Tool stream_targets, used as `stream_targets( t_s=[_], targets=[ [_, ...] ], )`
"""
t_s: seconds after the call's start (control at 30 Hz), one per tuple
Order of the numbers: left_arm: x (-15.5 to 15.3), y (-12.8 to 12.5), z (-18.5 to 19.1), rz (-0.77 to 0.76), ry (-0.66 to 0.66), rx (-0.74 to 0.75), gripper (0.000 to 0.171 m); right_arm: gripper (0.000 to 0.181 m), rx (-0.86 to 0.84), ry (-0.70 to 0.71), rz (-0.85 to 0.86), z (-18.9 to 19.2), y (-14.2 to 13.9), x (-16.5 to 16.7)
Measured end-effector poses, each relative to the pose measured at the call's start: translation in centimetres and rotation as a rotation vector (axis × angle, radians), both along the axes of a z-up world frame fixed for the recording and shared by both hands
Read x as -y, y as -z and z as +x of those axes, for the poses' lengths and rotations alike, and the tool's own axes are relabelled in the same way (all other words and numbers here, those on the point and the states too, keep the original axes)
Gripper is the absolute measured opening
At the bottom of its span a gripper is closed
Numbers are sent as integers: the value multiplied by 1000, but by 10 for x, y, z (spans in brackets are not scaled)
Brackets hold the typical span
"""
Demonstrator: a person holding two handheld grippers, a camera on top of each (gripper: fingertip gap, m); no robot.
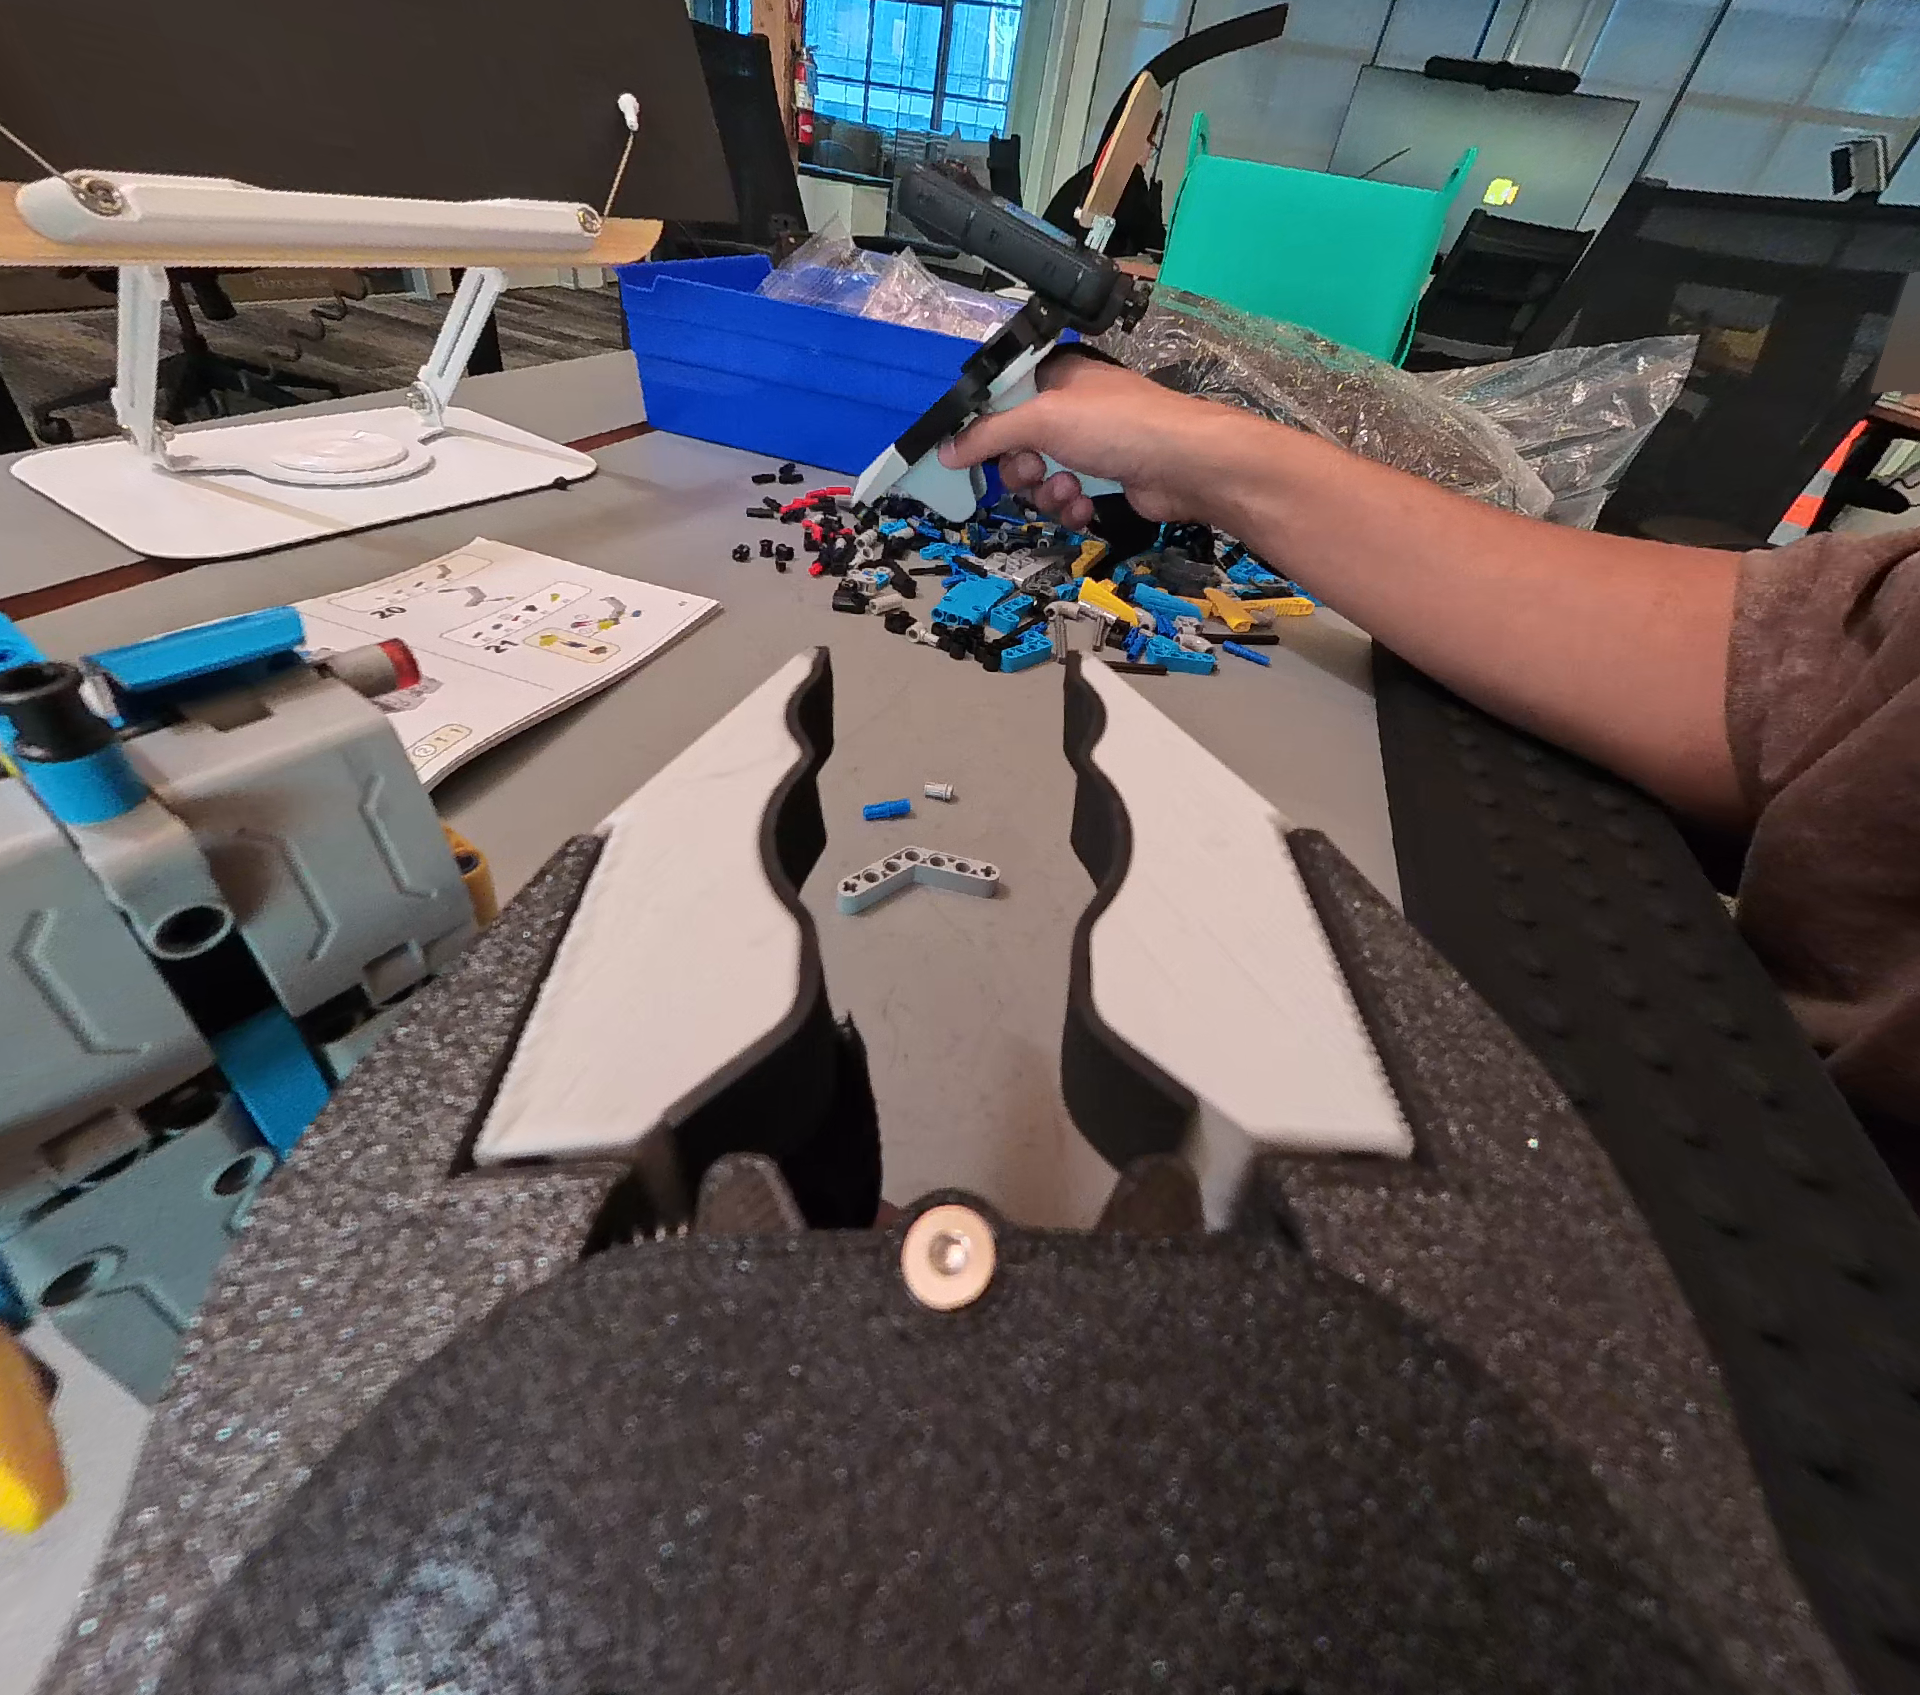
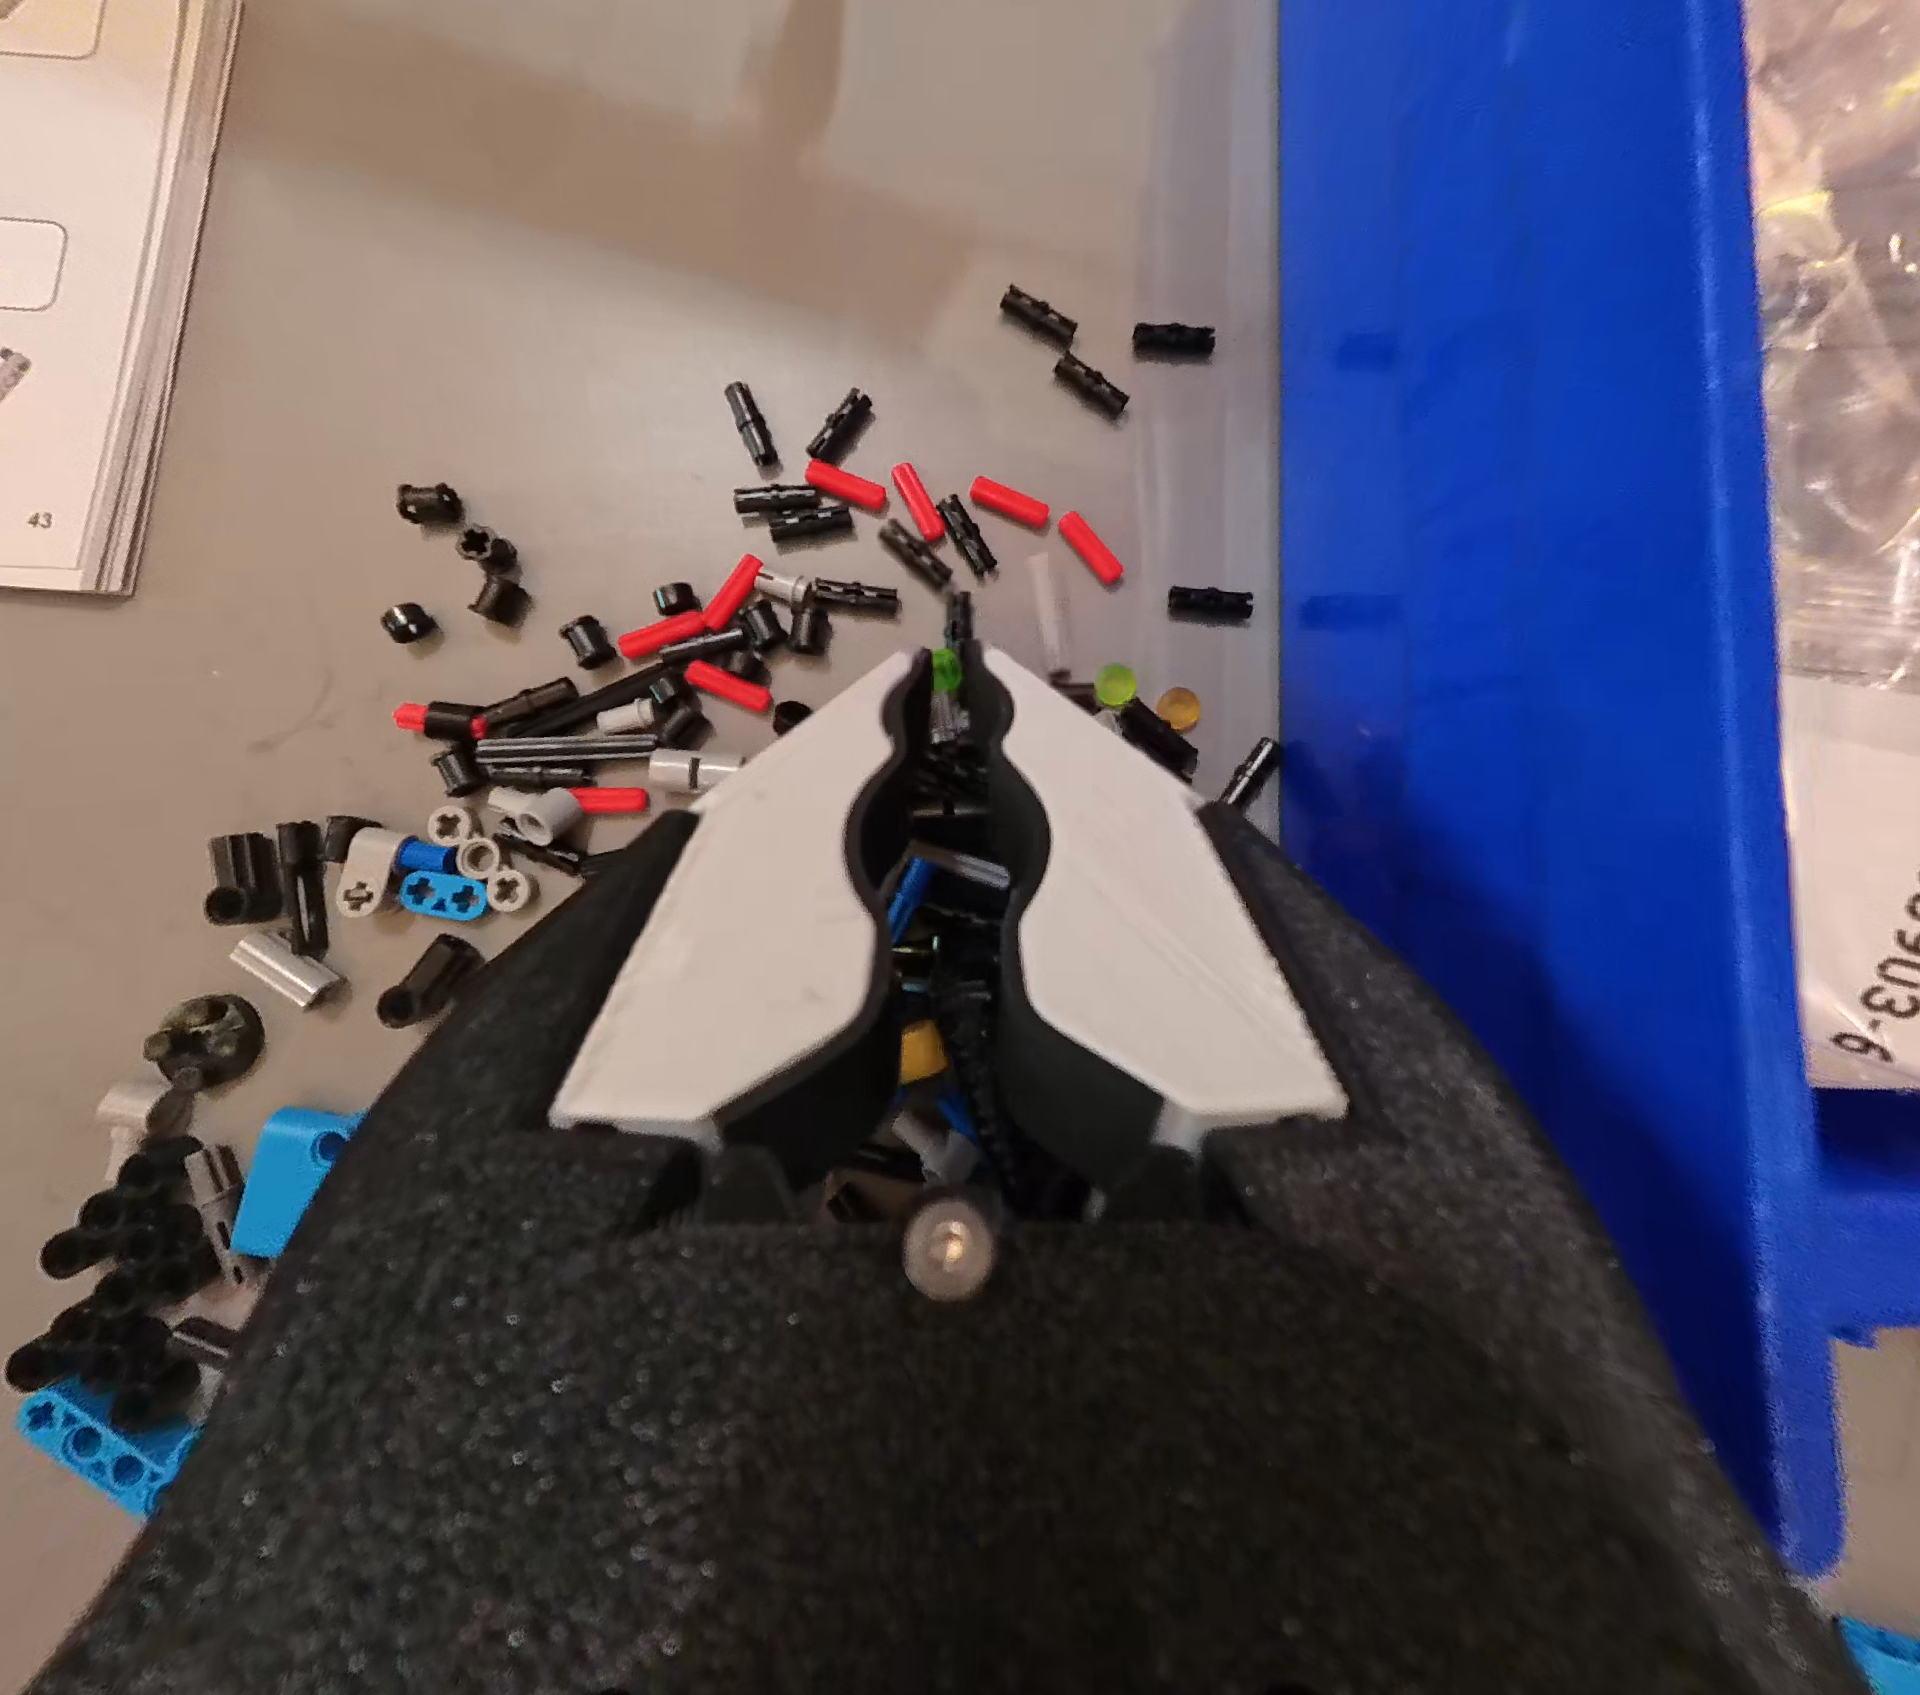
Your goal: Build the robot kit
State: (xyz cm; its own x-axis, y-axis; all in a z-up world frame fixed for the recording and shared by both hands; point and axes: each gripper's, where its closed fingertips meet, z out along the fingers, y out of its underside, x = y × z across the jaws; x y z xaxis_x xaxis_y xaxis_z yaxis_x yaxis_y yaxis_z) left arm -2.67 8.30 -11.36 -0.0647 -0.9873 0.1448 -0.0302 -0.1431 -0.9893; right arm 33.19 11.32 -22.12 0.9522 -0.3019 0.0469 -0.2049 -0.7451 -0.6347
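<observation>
Grippers work opposite ends of a grey counter (image 1: 935,710) strewn with toy building parts. Left gripper (image 1: 945,689) hangs low with its jaws spread wide and nothing between them; beneath the gap lie a grey angled beam (image 1: 920,878), a blue pin (image 1: 886,809) and a small grey bush (image 1: 938,791), set apart from the main pile (image 1: 1039,575), likely so they are easy to reach. Right gripper (image 2: 948,658), gripped by a hand (image 1: 1081,440) in the left wrist view, points steeply down at the pile's near edge, tips drawn almost together around a thin dark piece (image 2: 958,611) just past a green stud (image 2: 945,671); whether that piece is truly pinched cannot be told through the blur. Red pins (image 2: 844,485) and black pins (image 2: 1037,315) scatter ahead of the tips, close enough to crowd any pick. A blue bin (image 2: 1507,502) holding clear bags (image 2: 1839,295) stands just beside the right gripper, walling off that side. A half-built grey and blue model (image 1: 187,897) sits at the left gripper's left, near an open booklet (image 1: 499,627). A white stand (image 1: 301,471) rises behind.
</observation>
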Motion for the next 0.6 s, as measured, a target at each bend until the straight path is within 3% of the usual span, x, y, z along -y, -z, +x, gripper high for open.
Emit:
stream_targets(
  t_s=[0.1,0.23,0.3,0.43,0.6],
  targets=[
    [0,0,0,1,0,0,44,4,23,0,23,2,-8,1],
    [0,0,0,2,0,0,44,4,-37,-20,192,-5,-38,-7],
    [0,0,0,4,0,1,44,4,-125,-88,315,-22,-56,-16],
    [1,0,0,10,1,1,44,4,-433,-373,540,-89,-96,-25],
    [2,0,0,16,1,3,44,4,-510,-464,551,-110,-99,-22]
  ],
)
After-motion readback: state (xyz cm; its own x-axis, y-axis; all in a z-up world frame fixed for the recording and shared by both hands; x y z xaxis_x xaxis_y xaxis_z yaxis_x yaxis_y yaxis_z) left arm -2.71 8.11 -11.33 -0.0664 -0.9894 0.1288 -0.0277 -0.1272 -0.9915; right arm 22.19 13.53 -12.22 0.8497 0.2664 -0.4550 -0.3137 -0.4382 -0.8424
